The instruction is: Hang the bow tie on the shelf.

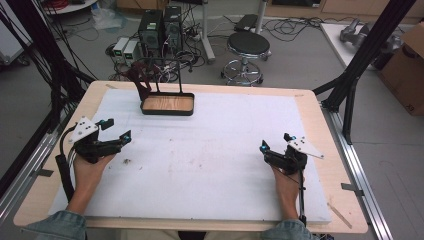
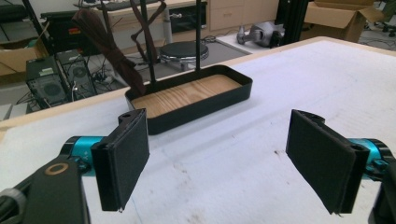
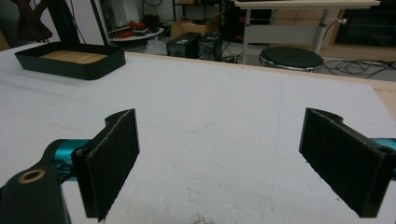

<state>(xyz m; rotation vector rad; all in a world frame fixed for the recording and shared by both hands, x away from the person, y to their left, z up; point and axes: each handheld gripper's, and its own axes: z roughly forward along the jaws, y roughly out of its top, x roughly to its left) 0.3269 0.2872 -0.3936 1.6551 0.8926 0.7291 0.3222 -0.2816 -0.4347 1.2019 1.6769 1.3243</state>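
Start position: your left hand-held gripper (image 1: 116,129) and right hand-held gripper (image 1: 276,141) rest agape, empty; black wood-floored metal tray (image 1: 167,104) ahead of the left awaits approach.

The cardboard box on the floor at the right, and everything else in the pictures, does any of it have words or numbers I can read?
None can be read.
The cardboard box has a small dark mark on its side, too blurred to read.
The computer towers on the floor show no readable label.
The tray and both grippers, left and right, bear no writing.
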